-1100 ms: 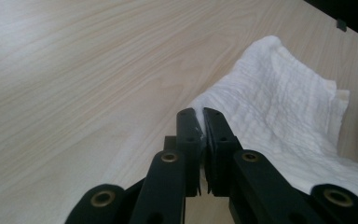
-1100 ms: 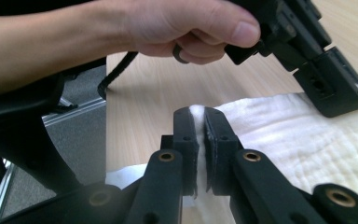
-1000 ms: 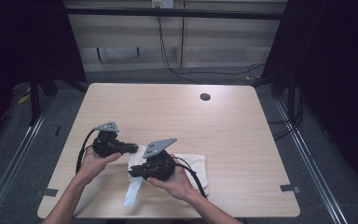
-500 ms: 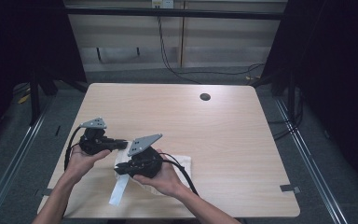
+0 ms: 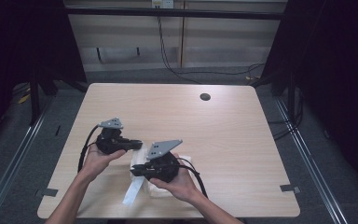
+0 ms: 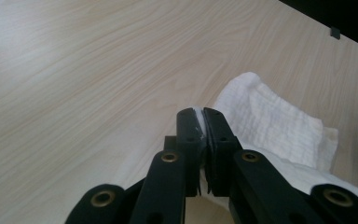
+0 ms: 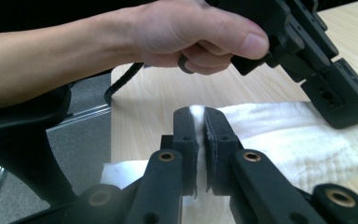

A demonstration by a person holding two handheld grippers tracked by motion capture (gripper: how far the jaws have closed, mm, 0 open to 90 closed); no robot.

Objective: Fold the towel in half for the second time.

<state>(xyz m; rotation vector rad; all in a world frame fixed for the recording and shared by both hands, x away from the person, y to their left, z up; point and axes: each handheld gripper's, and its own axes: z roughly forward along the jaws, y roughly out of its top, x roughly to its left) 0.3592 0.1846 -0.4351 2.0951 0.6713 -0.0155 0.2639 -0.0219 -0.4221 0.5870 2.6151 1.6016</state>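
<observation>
Both grippers pinch the white, waffle-textured cotton cloth (image 5: 161, 186) at the light wooden table's (image 5: 242, 140) near edge: left gripper (image 6: 204, 114) and right gripper (image 7: 200, 112) each clamp an edge (thinly), so uneven pulling risks slipping.

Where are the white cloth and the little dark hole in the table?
white cloth (image 6: 279, 121), left gripper view, on its bunched-up middle.
dark hole (image 5: 205, 97), high view, on its centre near the table's far edge.

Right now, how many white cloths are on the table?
1. The white cloth lies near the front edge of the table, pinched by the left gripper and the right gripper. Folds may hide another layer.
</observation>
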